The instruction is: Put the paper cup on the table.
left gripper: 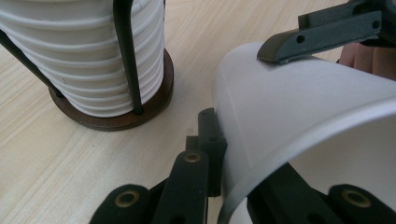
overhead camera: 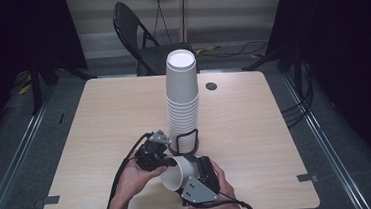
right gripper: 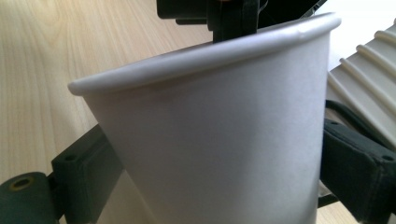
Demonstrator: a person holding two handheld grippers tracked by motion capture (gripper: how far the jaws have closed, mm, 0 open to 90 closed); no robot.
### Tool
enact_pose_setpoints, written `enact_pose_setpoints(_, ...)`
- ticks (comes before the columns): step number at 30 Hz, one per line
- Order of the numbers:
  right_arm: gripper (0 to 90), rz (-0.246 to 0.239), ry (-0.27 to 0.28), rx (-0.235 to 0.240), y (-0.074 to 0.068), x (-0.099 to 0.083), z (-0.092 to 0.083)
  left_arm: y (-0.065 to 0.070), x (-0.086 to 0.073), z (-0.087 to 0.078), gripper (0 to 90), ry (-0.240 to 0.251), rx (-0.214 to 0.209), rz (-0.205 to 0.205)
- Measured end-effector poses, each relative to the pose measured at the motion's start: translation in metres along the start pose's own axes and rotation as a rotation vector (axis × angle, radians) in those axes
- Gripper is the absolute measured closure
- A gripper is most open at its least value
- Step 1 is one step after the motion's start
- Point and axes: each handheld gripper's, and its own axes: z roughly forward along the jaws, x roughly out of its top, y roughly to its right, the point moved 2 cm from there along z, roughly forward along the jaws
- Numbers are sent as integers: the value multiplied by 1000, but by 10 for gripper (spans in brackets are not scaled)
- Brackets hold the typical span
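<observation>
Cup on its side near the counter's front edge, beside the stack. Left hand-held gripper pinches its rim wall; right hand-held gripper clamps its body.

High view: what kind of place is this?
Likely a recording studio or lab bay, not a home: black curtains on both sides, floor rails, loose cables, one bare table with a folding chair behind it.
</observation>
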Motion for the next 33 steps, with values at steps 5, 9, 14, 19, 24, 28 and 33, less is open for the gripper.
enact_pose_setpoints(5,77,-22,24,17,-2,9,3,5,2,6,879,-5,-15,14)
enact_pose_setpoints(9,77,-24,26,19,-3,11,5,5,1,7,878,8,-13,3)
enact_pose_setpoints(14,74,-13,20,20,-3,13,7,4,1,6,876,14,-14,-7)
enact_pose_setpoints(19,72,-15,29,11,-2,15,7,5,1,6,876,23,-14,-10)
enact_pose_setpoints(24,74,-16,7,16,-3,14,7,6,0,9,874,35,-18,-9)
enact_pose_setpoints(28,73,-22,3,5,-2,14,7,5,0,9,874,45,-19,-15)
enact_pose_setpoints(33,84,-19,3,6,-2,14,8,3,-3,8,873,59,-30,-15)
